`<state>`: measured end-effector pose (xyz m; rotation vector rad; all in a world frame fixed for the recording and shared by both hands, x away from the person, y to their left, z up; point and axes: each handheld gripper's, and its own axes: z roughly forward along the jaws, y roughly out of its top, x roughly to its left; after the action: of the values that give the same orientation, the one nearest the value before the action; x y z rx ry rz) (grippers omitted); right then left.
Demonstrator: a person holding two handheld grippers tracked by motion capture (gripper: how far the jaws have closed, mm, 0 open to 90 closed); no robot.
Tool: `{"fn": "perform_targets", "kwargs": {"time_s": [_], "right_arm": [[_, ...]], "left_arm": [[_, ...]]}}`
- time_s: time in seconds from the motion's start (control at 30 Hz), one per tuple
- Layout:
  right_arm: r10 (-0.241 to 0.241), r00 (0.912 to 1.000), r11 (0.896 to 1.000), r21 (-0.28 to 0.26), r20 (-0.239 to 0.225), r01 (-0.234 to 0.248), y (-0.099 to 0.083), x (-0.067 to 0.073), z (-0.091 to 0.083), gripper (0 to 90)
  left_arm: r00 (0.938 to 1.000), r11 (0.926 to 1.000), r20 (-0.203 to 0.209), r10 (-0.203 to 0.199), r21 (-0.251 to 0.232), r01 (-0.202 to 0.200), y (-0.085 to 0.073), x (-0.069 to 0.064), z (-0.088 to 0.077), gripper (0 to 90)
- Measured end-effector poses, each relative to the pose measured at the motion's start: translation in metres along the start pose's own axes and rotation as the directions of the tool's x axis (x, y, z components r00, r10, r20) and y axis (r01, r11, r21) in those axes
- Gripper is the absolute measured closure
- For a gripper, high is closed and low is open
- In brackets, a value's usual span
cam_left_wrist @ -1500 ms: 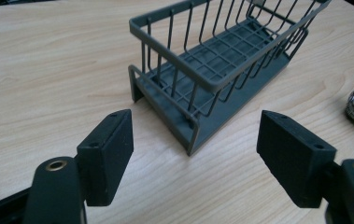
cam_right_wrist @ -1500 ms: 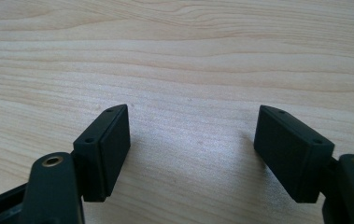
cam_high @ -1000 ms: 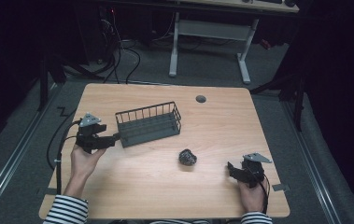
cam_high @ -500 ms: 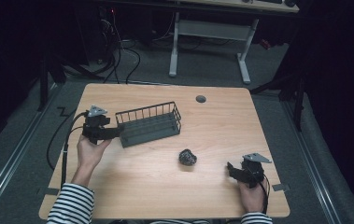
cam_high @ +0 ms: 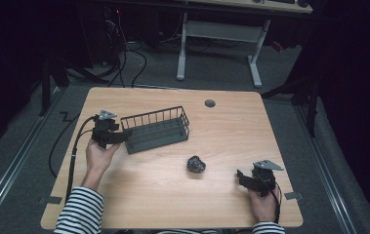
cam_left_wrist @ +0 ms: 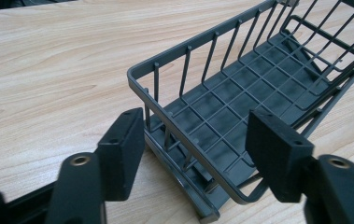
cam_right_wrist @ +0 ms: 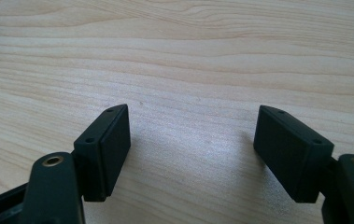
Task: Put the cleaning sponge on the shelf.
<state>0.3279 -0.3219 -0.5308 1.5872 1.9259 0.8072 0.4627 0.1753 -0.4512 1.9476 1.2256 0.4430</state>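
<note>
A dark grey wire basket (cam_high: 155,117) stands empty on the wooden table (cam_high: 231,131), left of the middle. My left gripper (cam_high: 124,136) is at its left end. In the left gripper view the basket's (cam_left_wrist: 240,102) end wall lies between the jaws of my left gripper (cam_left_wrist: 198,149), which have just been closing. The pads stand on either side of it without pressing, so the gripper is open. A small black crumpled lump (cam_high: 196,164) lies near the table's middle. My right gripper (cam_high: 241,176) rests open at the front right, with bare wood between the jaws of my right gripper (cam_right_wrist: 193,149).
A round grey grommet (cam_high: 210,103) sits in the table's far edge. The left gripper's cable (cam_high: 72,153) trails off the table's left side. A white desk frame (cam_high: 216,30) stands on the floor beyond the table.
My left hand has moved away from the front edge to the basket's left end, and its jaws have narrowed around the end wall. The right gripper has stayed put.
</note>
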Motion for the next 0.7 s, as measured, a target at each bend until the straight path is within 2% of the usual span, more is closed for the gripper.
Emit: {"fn": "perform_targets", "kwargs": {"time_s": [0.27,0.47,0.7], "right_arm": [[0.001,1.0000,1.000,0.000,0.000,-0.001,0.0000,0.0000,0.0000,27.4],[0.000,1.0000,1.000,0.000,-0.001,0.000,0.0000,0.0000,0.0000,27.4],[0.000,1.0000,1.000,0.000,-0.001,0.000,0.0000,0.0001,0.0000,27.3]], "left_arm": [[1.0000,0.9998,0.000,-0.003,0.018,0.003,-0.0023,0.0008,0.0030,52.3],[0.9999,0.9999,0.007,-0.011,0.012,0.011,-0.0042,0.0012,0.0021,54.8],[0.9999,0.9999,0.015,0.008,0.012,-0.008,-0.0048,-0.0044,0.0000,57.7]]}}
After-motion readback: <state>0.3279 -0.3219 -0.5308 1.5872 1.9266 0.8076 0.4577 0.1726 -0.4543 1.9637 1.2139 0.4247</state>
